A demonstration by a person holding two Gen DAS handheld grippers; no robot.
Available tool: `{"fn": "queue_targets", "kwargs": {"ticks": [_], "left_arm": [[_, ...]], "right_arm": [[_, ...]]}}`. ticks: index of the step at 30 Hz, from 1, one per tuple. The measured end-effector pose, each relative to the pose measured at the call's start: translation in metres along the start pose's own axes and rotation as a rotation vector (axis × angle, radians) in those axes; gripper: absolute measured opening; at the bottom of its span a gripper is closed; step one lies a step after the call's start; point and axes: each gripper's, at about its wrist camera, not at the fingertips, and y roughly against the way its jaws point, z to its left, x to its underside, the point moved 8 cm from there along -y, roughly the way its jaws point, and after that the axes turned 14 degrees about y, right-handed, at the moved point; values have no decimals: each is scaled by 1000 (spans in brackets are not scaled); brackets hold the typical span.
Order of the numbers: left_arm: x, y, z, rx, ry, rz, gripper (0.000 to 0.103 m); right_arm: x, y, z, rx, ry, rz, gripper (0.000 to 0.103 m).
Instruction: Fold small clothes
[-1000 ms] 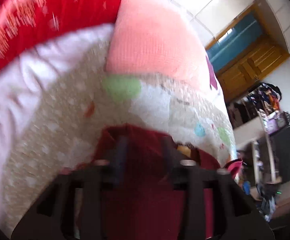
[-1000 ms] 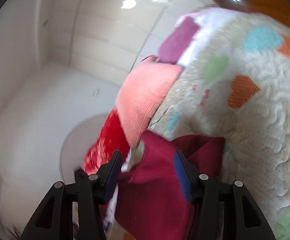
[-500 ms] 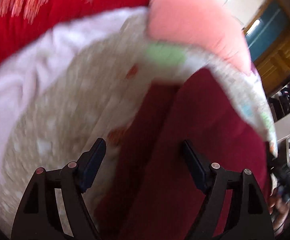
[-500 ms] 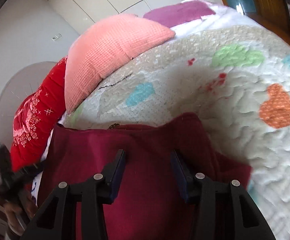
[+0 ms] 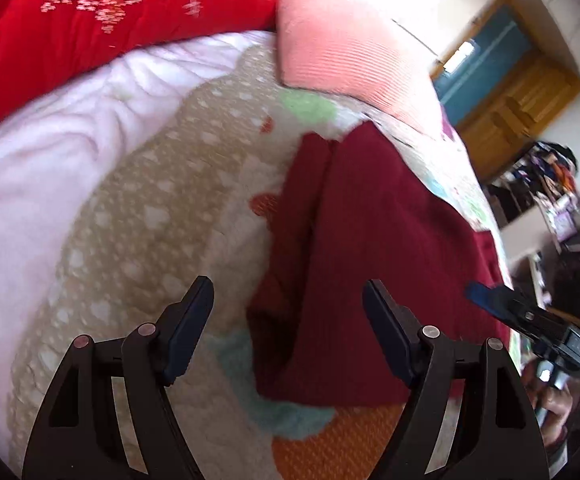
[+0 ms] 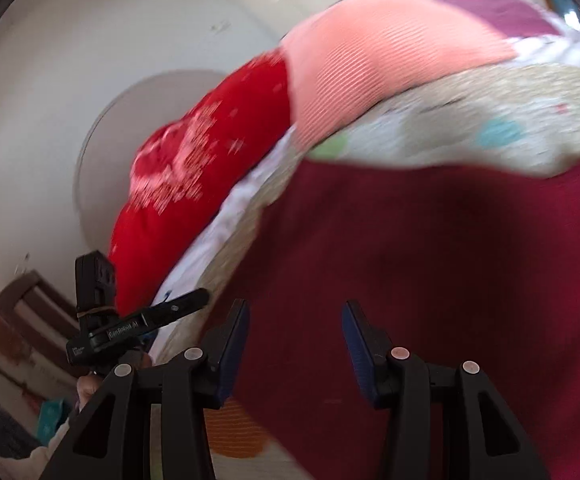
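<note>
A dark red garment (image 5: 373, 240) lies spread on the patterned quilt (image 5: 142, 220), with a narrower folded strip along its left side. My left gripper (image 5: 288, 320) hovers open above its near left edge, and nothing sits between the pads. In the right wrist view the same garment (image 6: 449, 280) fills the right half. My right gripper (image 6: 293, 344) stands partly open low over it, its pads apart from the cloth. The left wrist view catches the right gripper's blue-tipped fingers (image 5: 485, 296) at the garment's right edge. The left gripper (image 6: 162, 316) shows at the right wrist view's left.
A red embroidered pillow (image 5: 90, 20) and a pink ribbed pillow (image 5: 341, 40) lie at the head of the bed. A white sheet (image 5: 30, 152) borders the quilt. Past the bed's right edge stand a wooden door (image 5: 513, 100) and cluttered shelves (image 5: 561, 200).
The garment, bunched up at both grippers a second ago, now lies flat on the quilt. My left jaws have widened and drawn back. The right gripper has swung across over the cloth.
</note>
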Motion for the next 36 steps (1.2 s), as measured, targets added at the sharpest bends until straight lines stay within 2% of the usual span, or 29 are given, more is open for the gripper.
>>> {"fn": "queue_targets", "kwargs": {"ticks": [2,5,7,8,9,11,14,16,18,19,21,22,24,28,30,32,33,34,36], "left_arm": [[4,-3,-3,-7,-30,-7,71],[16,-9,-5,-10,-82,22,41],[20,-10,-7,-37,-129,-4,27],[22,-11,-7,-25,-135,-1,10],[26,-12,-7,-2,-120,28,8],[30,-10,-4,8,-104,36,6],[48,1,-5,6,-151,36,5],[58,4,-3,-13,-173,31,5],[60,2,5,-24,-154,39,5],[59,1,10,-20,-120,46,5],[57,1,16,10,-64,67,5],[55,3,16,11,-55,70,5],[52,7,12,6,-64,62,5],[40,23,-7,-31,-136,13,6],[32,30,-15,-43,-157,-24,6],[23,31,-21,-50,-160,-44,6],[16,32,-25,-66,-159,-59,9],[11,32,-28,-78,-158,-71,13],[2,29,-37,-80,-175,-87,41]], "right_arm": [[5,-11,12,-16,11,7,46],[16,-13,19,-28,5,12,46],[22,-4,16,-7,8,16,46],[27,7,12,15,11,19,46],[29,14,7,34,13,20,46],[34,35,-8,102,20,20,46],[41,75,-41,226,11,-19,46],[47,104,-71,328,-31,-58,49],[51,124,-97,414,-74,-89,49],[54,131,-109,434,-102,-102,49],[54,131,-119,390,-134,-122,49],[52,130,-121,396,-132,-121,49],[41,126,-121,446,-100,-119,49],[13,120,-110,432,-38,-171,49],[9,106,-123,477,-32,-115,49],[21,81,-153,510,-81,44,49],[24,77,-157,511,-94,68,49],[20,78,-155,523,-80,57,49],[13,84,-139,514,-43,38,49]]}}
